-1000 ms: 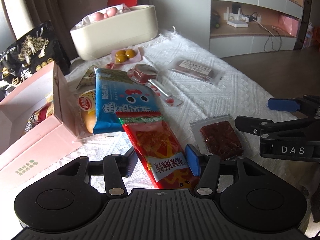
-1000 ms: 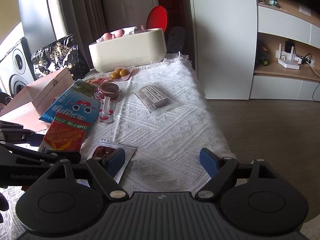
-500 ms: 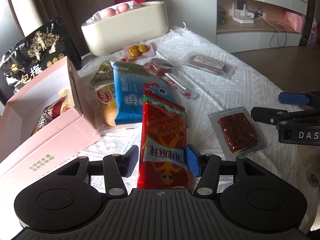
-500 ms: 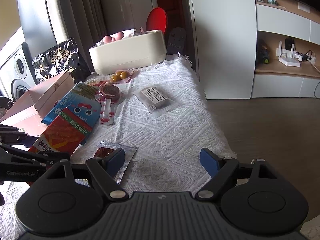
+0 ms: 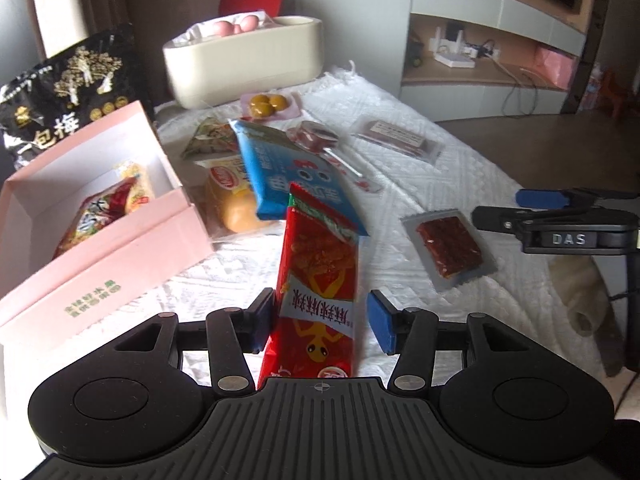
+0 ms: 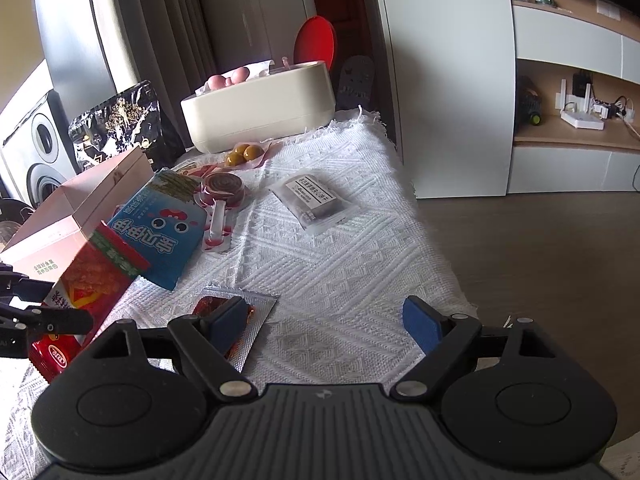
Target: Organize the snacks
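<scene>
My left gripper [image 5: 320, 322] is shut on a long red snack packet [image 5: 318, 280] and holds it lifted and tilted above the white cloth [image 5: 400, 168]; the packet also shows in the right wrist view [image 6: 90, 284]. An open pink box [image 5: 92, 216] with snacks inside lies to the left. A blue packet [image 5: 288, 172], a yellow bun packet [image 5: 232, 200] and a clear packet of red dried meat [image 5: 448, 246] lie on the cloth. My right gripper [image 6: 326, 324] is open and empty, its left finger over the dried meat packet [image 6: 224, 316].
A cream tub [image 5: 244, 64] stands at the back, with a black plum bag [image 5: 64, 92] left of it. A lollipop [image 6: 222, 192], yellow candies [image 6: 244, 154] and a clear wrapped bar [image 6: 314, 200] lie on the cloth. The cloth's right edge drops to the floor [image 6: 540, 260].
My left gripper has lifted the red packet off the blue packet and swung left toward the pink box. The right gripper has stayed in place, open.
</scene>
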